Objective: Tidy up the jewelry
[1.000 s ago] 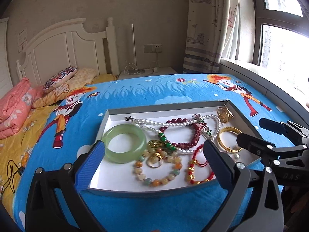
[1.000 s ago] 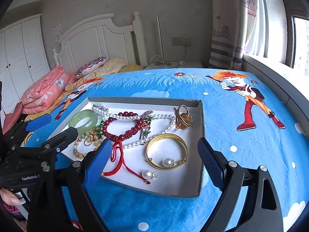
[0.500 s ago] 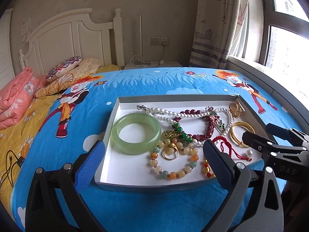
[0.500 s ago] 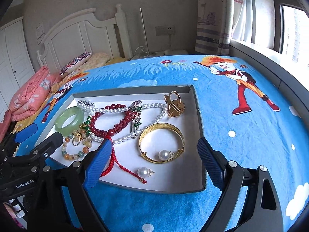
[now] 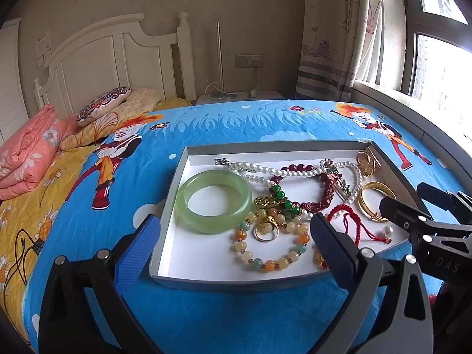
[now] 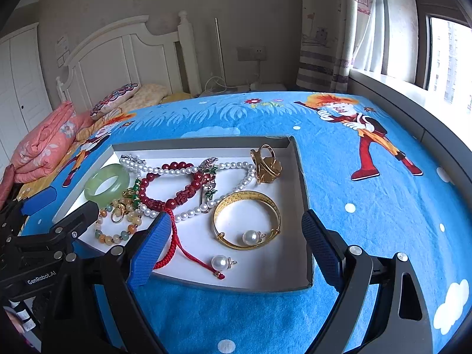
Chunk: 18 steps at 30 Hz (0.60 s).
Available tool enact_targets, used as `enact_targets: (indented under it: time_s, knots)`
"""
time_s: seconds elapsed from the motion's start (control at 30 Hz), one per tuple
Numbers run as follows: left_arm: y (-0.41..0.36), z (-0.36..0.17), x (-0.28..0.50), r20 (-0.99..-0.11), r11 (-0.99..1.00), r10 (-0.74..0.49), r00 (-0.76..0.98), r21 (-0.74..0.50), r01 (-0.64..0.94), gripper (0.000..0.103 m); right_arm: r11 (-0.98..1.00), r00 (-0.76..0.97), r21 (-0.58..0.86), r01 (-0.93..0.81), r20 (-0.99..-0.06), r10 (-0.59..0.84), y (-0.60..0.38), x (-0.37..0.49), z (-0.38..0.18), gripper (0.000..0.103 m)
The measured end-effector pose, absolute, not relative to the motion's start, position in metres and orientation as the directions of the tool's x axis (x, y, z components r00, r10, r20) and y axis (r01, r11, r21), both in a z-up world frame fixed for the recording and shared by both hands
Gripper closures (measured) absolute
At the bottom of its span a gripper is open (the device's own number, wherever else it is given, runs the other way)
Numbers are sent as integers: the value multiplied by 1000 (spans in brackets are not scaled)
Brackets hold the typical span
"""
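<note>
A shallow grey tray [image 5: 168,206] [image 6: 303,177] lies on the blue bedspread, holding tangled jewelry. A green jade bangle [image 5: 214,200] [image 6: 106,182] lies at its left. A pearl necklace [image 5: 265,171] [image 6: 236,165], a dark red bead bracelet [image 5: 324,200] [image 6: 177,194], a pastel bead bracelet [image 5: 265,261], a red cord [image 6: 177,236], a gold bangle with a pearl [image 6: 247,219] [image 5: 374,199] and a gold flower ring [image 6: 265,165] fill the rest. My left gripper [image 5: 233,247] is open and empty at the tray's near edge. My right gripper [image 6: 236,244] is open and empty over the near right part.
The bed has a white headboard [image 5: 103,59], a folded pink quilt [image 5: 26,156] and pillows [image 5: 103,106] at far left. A window ledge [image 6: 413,112] runs along the right. A black cable [image 5: 20,250] lies on the yellow sheet at left.
Both grippers have moved closer to the tray, which now looks larger and nearer. Both stay open and empty.
</note>
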<state>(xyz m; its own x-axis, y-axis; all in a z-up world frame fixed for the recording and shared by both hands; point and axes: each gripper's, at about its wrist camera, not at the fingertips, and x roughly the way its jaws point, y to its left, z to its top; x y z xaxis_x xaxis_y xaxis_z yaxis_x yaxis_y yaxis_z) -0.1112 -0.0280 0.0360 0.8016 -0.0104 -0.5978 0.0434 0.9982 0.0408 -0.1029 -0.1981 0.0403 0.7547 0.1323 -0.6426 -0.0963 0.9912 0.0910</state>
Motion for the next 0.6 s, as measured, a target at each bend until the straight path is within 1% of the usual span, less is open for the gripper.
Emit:
enact_targets:
  time_s: [0.6]
  knots:
    - [-29, 39, -114, -586, 998, -25, 810, 28, 51, 2, 993, 765, 72, -95, -633, 119, -197, -106, 42, 17]
